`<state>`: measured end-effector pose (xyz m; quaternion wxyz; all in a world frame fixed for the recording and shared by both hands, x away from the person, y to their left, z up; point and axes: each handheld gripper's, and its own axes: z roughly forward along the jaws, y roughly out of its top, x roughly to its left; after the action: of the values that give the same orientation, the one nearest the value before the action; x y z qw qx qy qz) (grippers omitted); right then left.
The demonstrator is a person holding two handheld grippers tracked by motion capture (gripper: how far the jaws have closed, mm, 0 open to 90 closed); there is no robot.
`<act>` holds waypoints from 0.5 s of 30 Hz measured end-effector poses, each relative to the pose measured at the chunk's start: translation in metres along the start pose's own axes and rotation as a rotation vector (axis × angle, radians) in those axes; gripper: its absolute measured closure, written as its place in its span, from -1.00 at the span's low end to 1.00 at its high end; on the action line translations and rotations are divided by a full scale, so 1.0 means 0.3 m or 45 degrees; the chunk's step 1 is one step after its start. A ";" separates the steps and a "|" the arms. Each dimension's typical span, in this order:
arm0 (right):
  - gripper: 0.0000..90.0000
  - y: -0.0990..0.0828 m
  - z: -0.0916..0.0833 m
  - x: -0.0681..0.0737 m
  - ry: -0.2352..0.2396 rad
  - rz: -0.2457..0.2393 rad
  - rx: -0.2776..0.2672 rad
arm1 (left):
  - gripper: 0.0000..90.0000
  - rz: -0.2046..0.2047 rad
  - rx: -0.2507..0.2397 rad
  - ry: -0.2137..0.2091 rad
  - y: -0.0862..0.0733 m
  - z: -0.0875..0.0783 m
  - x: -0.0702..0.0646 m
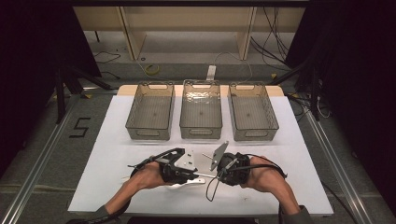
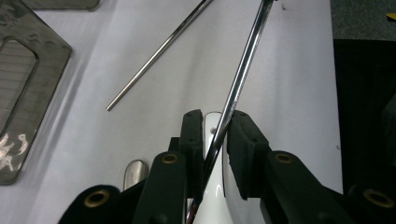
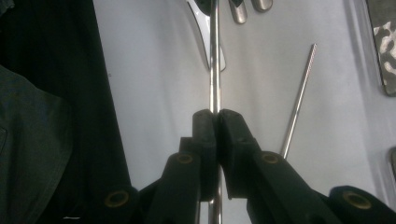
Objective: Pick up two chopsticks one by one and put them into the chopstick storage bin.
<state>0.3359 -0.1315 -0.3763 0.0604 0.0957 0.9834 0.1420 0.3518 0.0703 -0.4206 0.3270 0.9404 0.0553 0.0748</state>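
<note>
Two grippers share one steel rod [image 3: 214,60] near the table's front middle: the right gripper [image 3: 216,114] is pinched tight on it, and the left gripper [image 2: 215,116] has it between its jaws, nearly pressed together. One loose rod [image 2: 156,53] lies beside. Three bins [image 1: 201,112] sit farther back.

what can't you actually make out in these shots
- Lower end of the held metal rod: left gripper view, hidden between the jaws.
- Whether the left gripper pads press the rod: a gap shows beside it.
- White utensil: left gripper view, covered by the jaws; its shape is unclear.
- Far end of the loose rod: right gripper view, behind the right gripper.
- Bins: high view, contents too small to tell.
</note>
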 end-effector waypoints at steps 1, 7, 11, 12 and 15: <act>0.90 0.000 0.000 0.000 0.006 -0.006 -0.001 | 0.70 0.008 0.008 -0.009 0.000 -0.002 0.001; 0.83 -0.009 -0.001 -0.009 0.000 -0.012 -0.029 | 0.82 0.049 0.012 -0.036 -0.006 0.001 -0.015; 0.63 -0.028 -0.014 -0.041 -0.043 0.099 -0.119 | 0.89 0.019 -0.002 -0.020 -0.007 0.000 -0.014; 0.44 -0.041 -0.029 -0.051 -0.050 0.139 -0.178 | 0.89 0.009 0.000 -0.002 -0.010 -0.005 -0.007; 0.27 -0.058 -0.051 -0.065 -0.075 0.209 -0.234 | 0.89 -0.046 -0.006 0.046 -0.021 -0.020 0.014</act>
<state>0.3495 -0.1561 -0.3650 0.0861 0.1741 0.9528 0.2332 0.3545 0.0795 -0.4193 0.3296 0.9369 0.0781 0.0860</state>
